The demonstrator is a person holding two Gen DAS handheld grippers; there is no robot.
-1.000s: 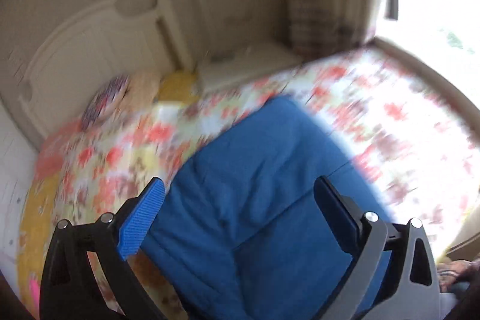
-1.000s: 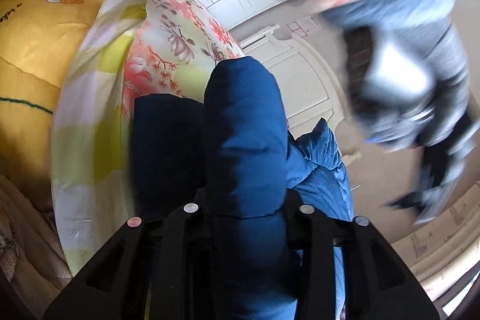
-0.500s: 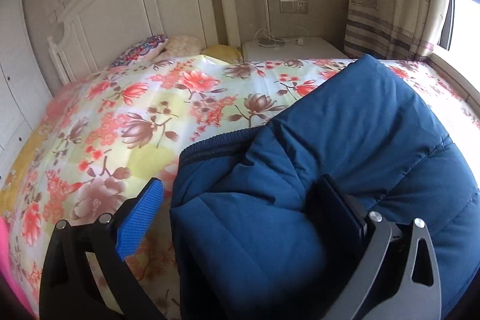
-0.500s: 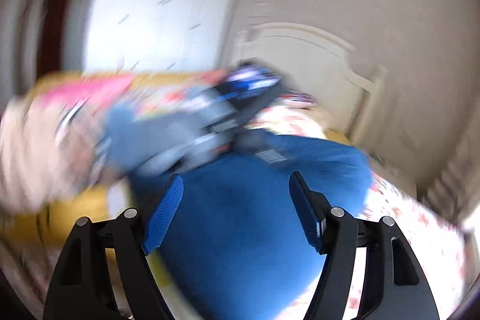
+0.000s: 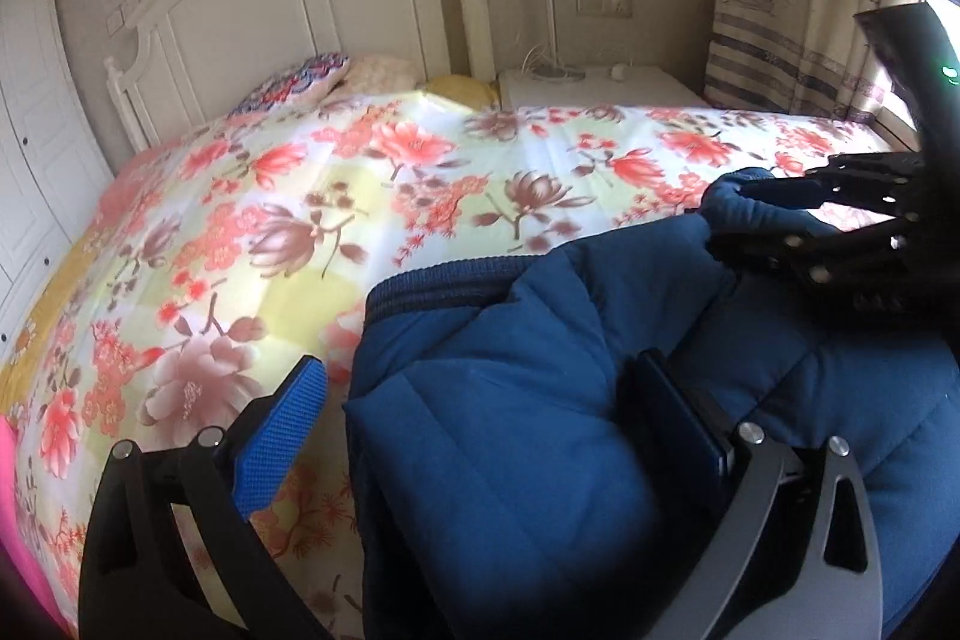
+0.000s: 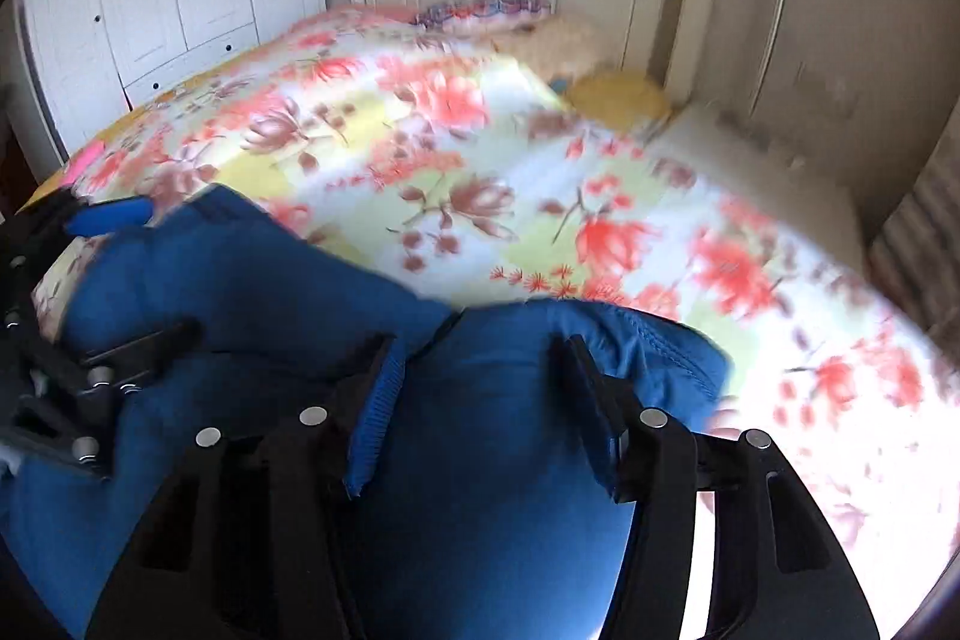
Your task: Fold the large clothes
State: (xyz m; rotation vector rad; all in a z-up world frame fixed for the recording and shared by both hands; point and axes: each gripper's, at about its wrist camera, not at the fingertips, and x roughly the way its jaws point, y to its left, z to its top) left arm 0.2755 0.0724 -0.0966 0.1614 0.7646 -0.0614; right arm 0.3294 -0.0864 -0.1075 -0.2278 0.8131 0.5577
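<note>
2 grippers work a padded blue jacket on the bed

2 hand-held grippers meet over a blue padded jacket that lies bunched on the near side of a bed with a floral quilt. The left hand-held gripper stands wide apart, its blue pad off to the left over the quilt and its other finger pressed into the jacket's folds; it holds nothing, and looks placed to pin or steady the bulk. The right hand-held gripper has its fingers partly closed with a thick roll of jacket between them, probably a sleeve or an edge. Whether it truly clamps the cloth I cannot tell, since the view is blurred. In the left view the right hand-held gripper reaches a ribbed cuff at the jacket's far right, likely so that part can be carried across the body. The fold looks barely begun: the jacket is lumpy, not flat.
</note>
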